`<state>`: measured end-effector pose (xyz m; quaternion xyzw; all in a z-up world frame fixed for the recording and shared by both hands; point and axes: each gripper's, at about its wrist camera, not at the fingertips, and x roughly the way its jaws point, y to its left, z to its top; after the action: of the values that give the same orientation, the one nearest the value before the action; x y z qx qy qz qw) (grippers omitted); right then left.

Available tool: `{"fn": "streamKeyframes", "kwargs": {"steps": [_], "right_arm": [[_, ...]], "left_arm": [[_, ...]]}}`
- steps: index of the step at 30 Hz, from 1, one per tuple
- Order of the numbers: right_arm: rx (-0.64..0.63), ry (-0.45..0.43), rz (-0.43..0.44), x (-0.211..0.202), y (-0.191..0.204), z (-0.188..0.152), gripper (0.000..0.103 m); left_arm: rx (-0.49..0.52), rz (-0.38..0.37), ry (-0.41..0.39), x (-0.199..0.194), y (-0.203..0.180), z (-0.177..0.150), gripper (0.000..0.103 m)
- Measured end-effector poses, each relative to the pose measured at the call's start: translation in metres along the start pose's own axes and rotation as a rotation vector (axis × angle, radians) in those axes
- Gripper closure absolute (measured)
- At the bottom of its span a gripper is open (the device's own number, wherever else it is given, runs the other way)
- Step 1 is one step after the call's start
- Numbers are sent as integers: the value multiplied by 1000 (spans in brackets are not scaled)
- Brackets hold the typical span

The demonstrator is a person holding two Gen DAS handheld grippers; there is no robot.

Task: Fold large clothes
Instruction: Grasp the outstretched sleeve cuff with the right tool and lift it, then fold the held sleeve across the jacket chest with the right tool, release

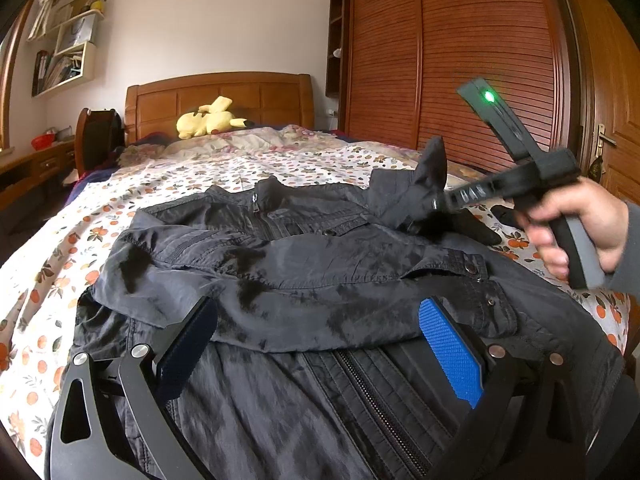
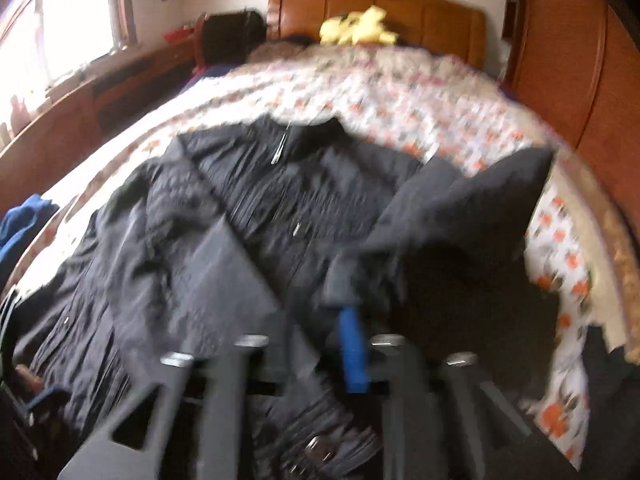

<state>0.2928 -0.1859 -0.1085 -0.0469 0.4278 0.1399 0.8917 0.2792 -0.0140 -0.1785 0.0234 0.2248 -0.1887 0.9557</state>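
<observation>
A dark grey zip jacket (image 1: pixel 280 264) lies front-up on the flowered bedspread (image 1: pixel 60 260), with one sleeve folded across its chest. My left gripper (image 1: pixel 320 308) hovers low over the jacket's middle, jaws wide apart, with nothing pinched between them. A hand (image 1: pixel 580 220) holds my right gripper (image 1: pixel 426 216) at the jacket's right shoulder. Its tips are buried in the other sleeve (image 1: pixel 430 168), which stands up in a peak. The blurred right wrist view shows the right gripper (image 2: pixel 320 280) with jaws close together and the sleeve fabric (image 2: pixel 480 200) bunched over the blue pad (image 2: pixel 352 352).
A yellow plush toy (image 1: pixel 208 120) lies by the wooden headboard (image 1: pixel 220 92). A slatted wooden wardrobe (image 1: pixel 460 60) stands along the bed's right side. A desk and wall shelves are on the left. Some blue cloth (image 2: pixel 20 220) shows at the bed's left edge.
</observation>
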Motion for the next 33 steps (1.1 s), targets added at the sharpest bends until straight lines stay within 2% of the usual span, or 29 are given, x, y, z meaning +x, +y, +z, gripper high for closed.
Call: {"fn": "streamKeyframes", "kwargs": {"steps": [6, 8, 10, 13, 17, 20, 24, 29, 33], "right_arm": [[-37, -22, -34, -24, 4, -27, 68], [-38, -40, -61, -36, -2, -31, 64], [-40, -50, -102, -43, -11, -33, 53], [-38, -50, -164, -44, -28, -34, 50], [34, -27, -243, -29, -69, -32, 47], [91, 2, -288, -10, -97, -31, 36], [179, 67, -341, 16, -129, -38, 34], [267, 135, -362, 38, -151, -52, 30], [317, 165, -333, 50, -161, -59, 29]], "left_arm": [[-1, 0, 2, 0, 1, 0, 2], [-1, 1, 2, 0, 1, 0, 2], [0, 0, 3, 1, 1, 0, 2], [-2, 1, 2, 1, 1, 0, 2], [-3, 5, 3, 0, 2, 0, 2], [1, 11, 2, 0, 1, 0, 2], [2, 16, 3, -2, 1, 1, 2], [-9, 18, 8, -9, 5, 0, 2], [-19, 22, 12, -16, 9, 0, 2]]}}
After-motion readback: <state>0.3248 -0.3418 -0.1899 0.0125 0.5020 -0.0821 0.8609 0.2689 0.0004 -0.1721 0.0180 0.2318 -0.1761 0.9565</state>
